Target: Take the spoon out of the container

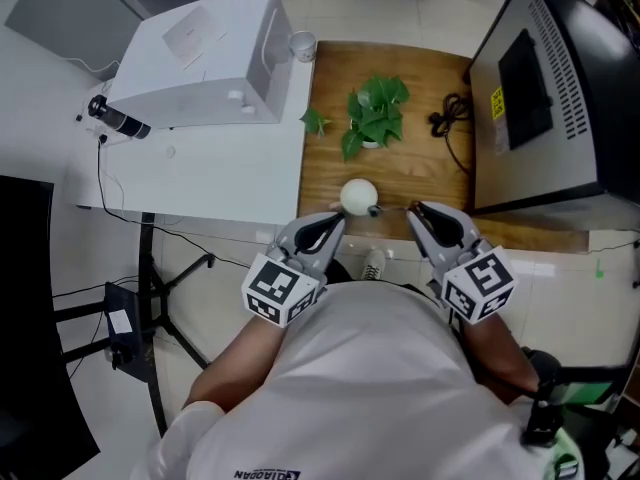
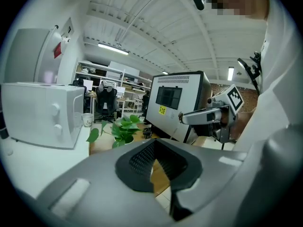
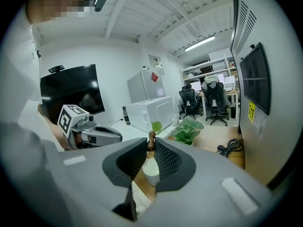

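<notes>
A white round container stands near the front edge of the wooden table. A spoon with a brown knobbed handle sticks out of its right side. My left gripper hovers just left of the container, jaws together and empty. My right gripper sits a short way right of the spoon, not touching it. In the right gripper view, the spoon's knob and the container show through the narrow gap of the right gripper. The left gripper points over the table with nothing in it.
A potted green plant stands mid-table, with a black coiled cable to its right. A big grey machine borders the right edge. On the white desk at left are a white appliance and a paper cup.
</notes>
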Demonstrator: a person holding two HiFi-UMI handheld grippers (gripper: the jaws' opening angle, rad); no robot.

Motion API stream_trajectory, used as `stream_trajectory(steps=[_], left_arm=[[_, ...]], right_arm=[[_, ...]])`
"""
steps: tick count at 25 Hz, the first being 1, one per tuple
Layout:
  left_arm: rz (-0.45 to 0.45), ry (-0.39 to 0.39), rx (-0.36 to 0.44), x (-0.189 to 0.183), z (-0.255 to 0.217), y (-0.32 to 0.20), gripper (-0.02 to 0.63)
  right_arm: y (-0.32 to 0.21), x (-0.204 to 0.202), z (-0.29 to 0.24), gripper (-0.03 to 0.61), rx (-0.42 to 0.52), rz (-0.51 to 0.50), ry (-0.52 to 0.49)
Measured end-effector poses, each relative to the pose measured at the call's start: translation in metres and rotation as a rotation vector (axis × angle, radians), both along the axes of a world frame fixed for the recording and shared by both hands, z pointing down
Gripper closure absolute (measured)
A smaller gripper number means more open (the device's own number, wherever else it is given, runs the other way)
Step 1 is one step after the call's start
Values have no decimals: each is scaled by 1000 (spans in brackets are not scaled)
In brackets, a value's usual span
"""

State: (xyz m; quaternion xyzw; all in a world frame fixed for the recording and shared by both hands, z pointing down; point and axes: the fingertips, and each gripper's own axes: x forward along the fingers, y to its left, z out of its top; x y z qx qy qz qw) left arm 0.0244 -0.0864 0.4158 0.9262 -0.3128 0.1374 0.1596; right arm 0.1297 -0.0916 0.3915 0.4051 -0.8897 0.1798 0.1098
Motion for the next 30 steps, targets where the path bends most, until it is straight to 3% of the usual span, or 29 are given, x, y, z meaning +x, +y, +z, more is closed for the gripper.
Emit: stream_trajectory(steps=[7,12,23,30], left_arm=[[13,-5,8,-11,-3,29,609],[76,4,27,-21,-10,55,609],[153,43,-14,-85,-9,148,609],[229,37,-55,-100,1,203,609]], right_arm=[[22,-8,-11,522,36,14,-7],[52,-20,-21,522,60,68,-4],[168,-79,-16,522,2,206,-2],[224,-98,-13,523,-13,273,1]])
